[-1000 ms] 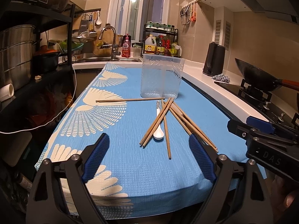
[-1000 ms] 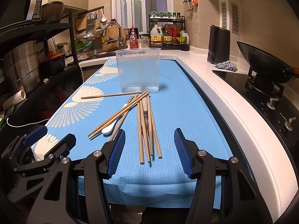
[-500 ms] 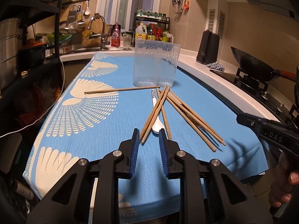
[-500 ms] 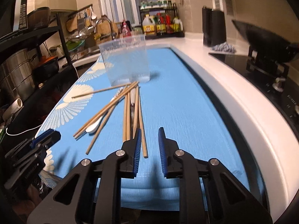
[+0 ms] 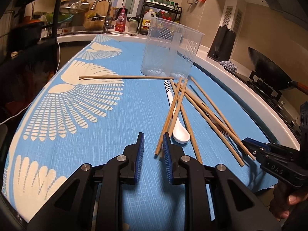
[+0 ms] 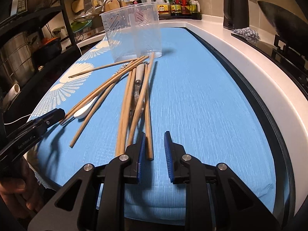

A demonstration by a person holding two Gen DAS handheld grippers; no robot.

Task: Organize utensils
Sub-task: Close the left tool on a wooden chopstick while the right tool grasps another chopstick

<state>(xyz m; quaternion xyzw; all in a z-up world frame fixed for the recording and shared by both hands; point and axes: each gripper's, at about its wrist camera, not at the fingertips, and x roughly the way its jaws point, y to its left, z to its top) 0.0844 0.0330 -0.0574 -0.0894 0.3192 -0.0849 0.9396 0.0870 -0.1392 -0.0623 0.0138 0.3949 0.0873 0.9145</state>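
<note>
The left wrist view shows the whole white spoon (image 5: 180, 132), bowl near and striped handle pointing far toward the clear container (image 5: 169, 48). The right wrist view hides most of that spoon under the chopsticks (image 6: 134, 100) but shows a metal utensil (image 6: 138, 84) lying among them, which the left view barely catches. All of it lies on the blue cloth (image 5: 115, 125) on the tabletop, in front of the container. Most chopsticks run lengthwise, near to far, fanning out toward the near edge with their far ends bunched by the container. One chopstick (image 5: 125, 77) lies crosswise, left to right, just in front of it. The left tool (image 5: 153, 148) has just been closing; its jaws stand narrowly apart, with a chopstick's near end showing in the gap, not pinched. The right tool (image 6: 154, 148) has likewise been closing to a slim gap, a chopstick end beside its left pad, ungripped.
</note>
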